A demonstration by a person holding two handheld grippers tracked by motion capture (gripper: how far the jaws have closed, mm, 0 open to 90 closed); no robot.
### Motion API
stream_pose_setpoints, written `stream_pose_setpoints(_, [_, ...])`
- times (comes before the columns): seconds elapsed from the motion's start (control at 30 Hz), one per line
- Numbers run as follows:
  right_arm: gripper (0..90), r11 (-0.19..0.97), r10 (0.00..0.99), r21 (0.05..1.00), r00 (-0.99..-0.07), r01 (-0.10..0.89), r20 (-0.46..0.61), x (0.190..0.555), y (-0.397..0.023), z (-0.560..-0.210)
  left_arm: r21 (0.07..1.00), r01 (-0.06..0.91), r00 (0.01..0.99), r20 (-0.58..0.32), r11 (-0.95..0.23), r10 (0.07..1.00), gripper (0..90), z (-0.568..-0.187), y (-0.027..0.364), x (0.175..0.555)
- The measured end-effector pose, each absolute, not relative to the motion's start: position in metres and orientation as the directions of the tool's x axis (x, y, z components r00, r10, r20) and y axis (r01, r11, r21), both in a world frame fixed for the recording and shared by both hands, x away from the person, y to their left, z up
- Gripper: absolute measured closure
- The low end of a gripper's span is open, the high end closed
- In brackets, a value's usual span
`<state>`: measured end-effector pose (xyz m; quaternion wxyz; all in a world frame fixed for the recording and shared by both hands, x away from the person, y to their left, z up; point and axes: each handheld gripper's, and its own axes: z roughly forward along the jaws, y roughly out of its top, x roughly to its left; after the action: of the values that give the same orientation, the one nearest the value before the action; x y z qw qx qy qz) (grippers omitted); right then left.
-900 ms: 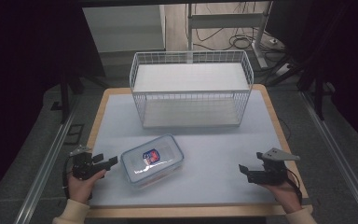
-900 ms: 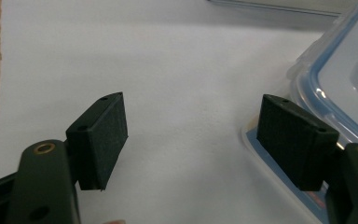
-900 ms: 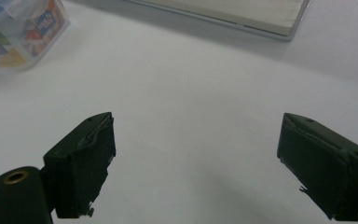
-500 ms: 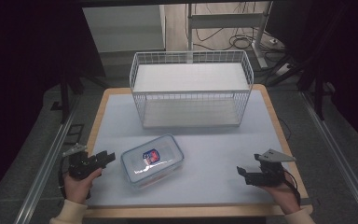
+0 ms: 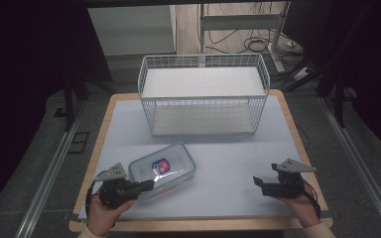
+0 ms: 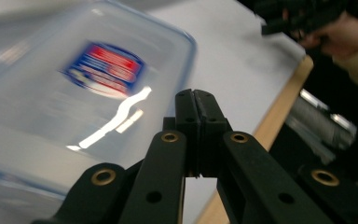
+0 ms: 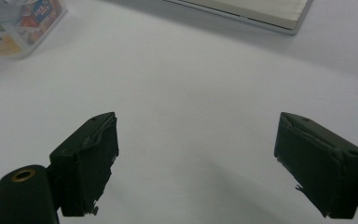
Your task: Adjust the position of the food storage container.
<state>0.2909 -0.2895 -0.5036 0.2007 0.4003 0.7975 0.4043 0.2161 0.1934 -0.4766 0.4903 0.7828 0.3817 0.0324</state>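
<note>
A clear plastic container [image 5: 161, 167] with a blue-rimmed lid and a red and blue label lies flat on the white mat, near the front left. My left gripper [image 5: 150, 183] is shut with nothing between its jaws, and its tips reach the container's near edge. In the left gripper view the shut jaws [image 6: 196, 97] point past the blurred container [image 6: 74, 88]; I cannot tell whether they touch it. My right gripper [image 5: 258, 184] hovers low over the mat at the front right, open and holding nothing. In the right gripper view the open gripper [image 7: 196, 149] spans bare mat, with the container [image 7: 14, 21] far off at the upper left.
A white wire basket [image 5: 203, 94] stands at the back middle of the table, and its base [image 7: 247, 9] shows at the top of the right gripper view. The wooden table edge [image 5: 297, 141] frames the mat. The other hand [image 6: 340, 35] appears in the left gripper view.
My left gripper has slid right along the front of the table, up to the container's near edge. The right gripper has stayed about where it was.
</note>
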Motion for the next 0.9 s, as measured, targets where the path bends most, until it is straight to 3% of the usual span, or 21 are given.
stream_pose_setpoints(0.5, [13.9,0.361,0.787,0.813,-0.617,0.456,-0.003,0.29,-0.288,-0.503,0.692,0.6,0.696,-0.204,-0.401,0.689,89.7,-0.505,0.172,0.214])
stream_pose_setpoints(0.9, [13.9,0.371,0.789,0.805,-0.615,0.463,-0.009,0.29,-0.288,-0.505,0.669,0.655,0.634,-0.235,-0.35,0.737,89.9,-0.511,0.204,0.231])
